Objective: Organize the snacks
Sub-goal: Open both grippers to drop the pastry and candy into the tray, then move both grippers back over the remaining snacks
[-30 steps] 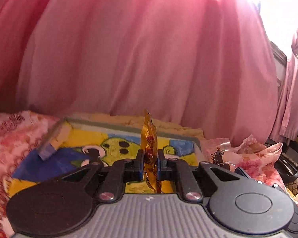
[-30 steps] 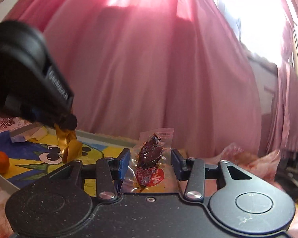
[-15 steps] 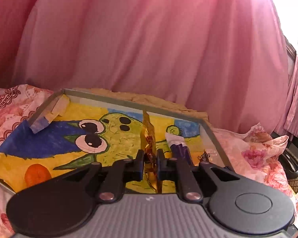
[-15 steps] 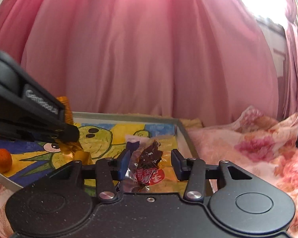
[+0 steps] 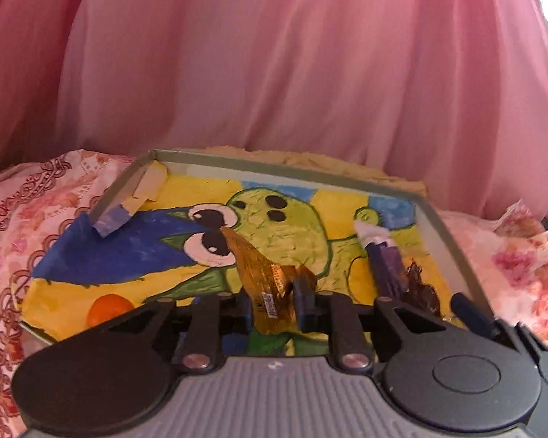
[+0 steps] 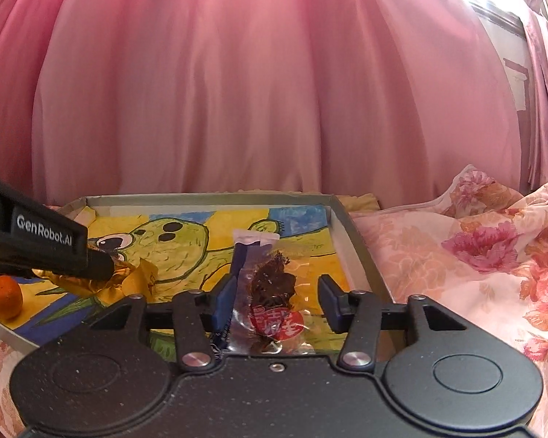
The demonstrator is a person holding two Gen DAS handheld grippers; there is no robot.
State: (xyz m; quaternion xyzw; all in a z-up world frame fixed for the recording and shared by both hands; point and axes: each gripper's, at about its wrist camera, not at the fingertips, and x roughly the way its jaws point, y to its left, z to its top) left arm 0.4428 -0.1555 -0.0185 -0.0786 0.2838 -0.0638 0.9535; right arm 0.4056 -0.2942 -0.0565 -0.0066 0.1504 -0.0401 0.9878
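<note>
Your left gripper has dropped toward the tray since a second ago, and its jaws have parted: the gold snack packet now lies loose between them on the tray's painted floor. Your right gripper stays spread wide around the clear snack packet, not pinching it. Also inside the tray: an orange at its left edge and a purple packet near its right wall.

I am reading "GenRobot.AI" on my left gripper; the clear snack packet's red label is staying illegible.
</note>
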